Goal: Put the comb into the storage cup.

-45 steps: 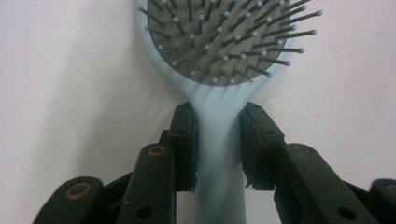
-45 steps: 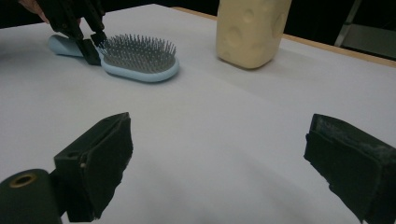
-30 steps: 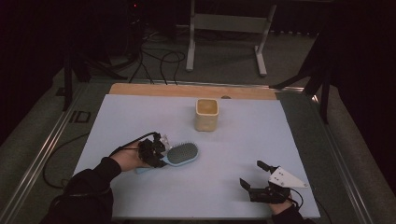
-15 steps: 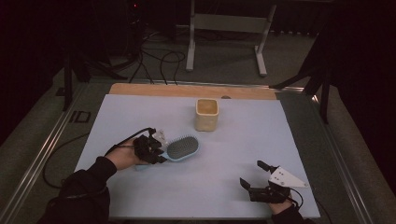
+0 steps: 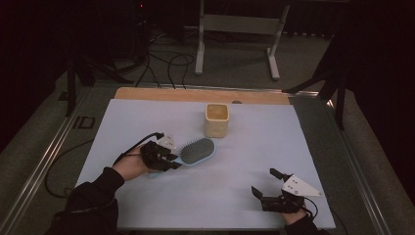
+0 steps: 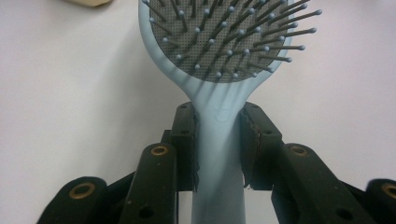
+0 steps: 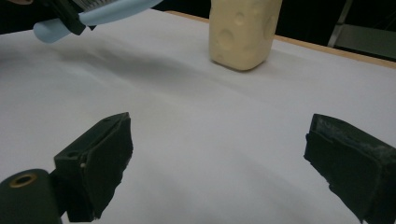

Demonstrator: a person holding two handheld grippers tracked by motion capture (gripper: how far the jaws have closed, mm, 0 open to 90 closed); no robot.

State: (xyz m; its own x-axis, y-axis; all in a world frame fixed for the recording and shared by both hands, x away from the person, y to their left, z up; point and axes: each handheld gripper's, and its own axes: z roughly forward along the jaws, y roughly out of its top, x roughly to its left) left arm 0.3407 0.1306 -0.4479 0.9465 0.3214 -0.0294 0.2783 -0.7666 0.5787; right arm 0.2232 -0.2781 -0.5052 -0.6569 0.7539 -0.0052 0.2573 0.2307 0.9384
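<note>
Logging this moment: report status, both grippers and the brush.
Left gripper shut on hairbrush handle. Right gripper open, empty. Cream cup beyond brush head.

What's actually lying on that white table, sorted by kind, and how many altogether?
Hairbrush: 1, pale blue, handle clamped in the left tongs
Cup: 1, cream-coloured
Tongs: 2, the right tongs open and empty
Total: 4
</note>
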